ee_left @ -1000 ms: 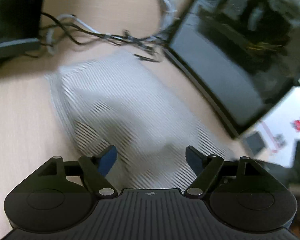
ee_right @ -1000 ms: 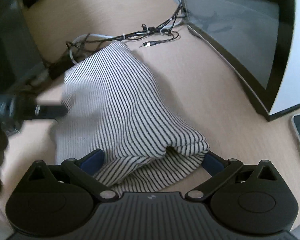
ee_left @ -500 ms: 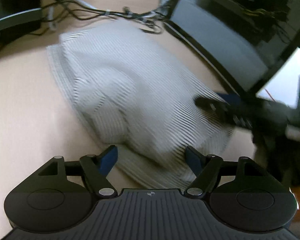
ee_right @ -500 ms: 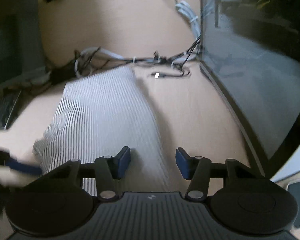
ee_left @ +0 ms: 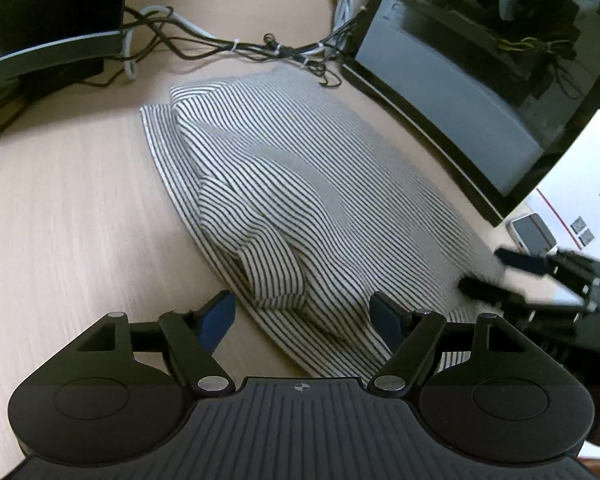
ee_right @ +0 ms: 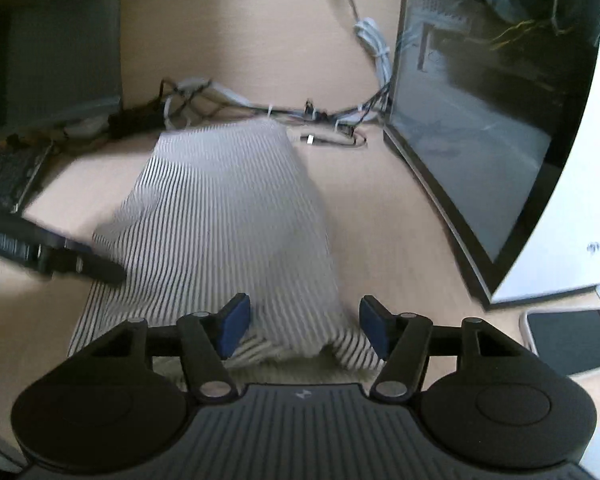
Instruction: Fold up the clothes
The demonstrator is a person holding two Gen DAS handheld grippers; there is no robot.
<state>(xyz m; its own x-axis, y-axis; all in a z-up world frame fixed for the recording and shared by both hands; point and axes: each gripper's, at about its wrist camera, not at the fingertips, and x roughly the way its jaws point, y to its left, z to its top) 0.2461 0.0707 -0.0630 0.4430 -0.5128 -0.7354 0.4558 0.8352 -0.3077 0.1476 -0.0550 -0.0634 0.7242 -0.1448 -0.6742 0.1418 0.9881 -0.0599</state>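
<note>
Striped garment (ee_left: 312,200): black-and-white knit, folded into a thick bundle, lying on the pale wood surface (ee_left: 68,216) directly ahead of both sets of jaws. A rolled sleeve or cuff sits on top at the near end; lower layers stick out along the edge. In the right wrist view the garment (ee_right: 228,216) is motion-blurred and its near end is cut off behind the gripper body, so the folds there cannot be read.

Left gripper (ee_left: 302,316): jaws spread wide, the bundle's near end between them; whether the pads touch the cloth cannot be told.

Right gripper (ee_right: 298,326): jaws spread, straddling the garment's near edge, nothing pinched. Seen from the left wrist view it is a blurred dark shape (ee_left: 540,284) right of the left jaws, by the bundle's corner.

Cables (ee_left: 236,46): tangled black and grey run beyond the garment's far end.

Computer case (ee_left: 480,60): dark glass panel, right of the jaws, close along the garment's side.

Monitor (ee_left: 48,16): left, far, partly cropped.

Phone (ee_right: 568,338): right of the right jaws, partly out of frame.
</note>
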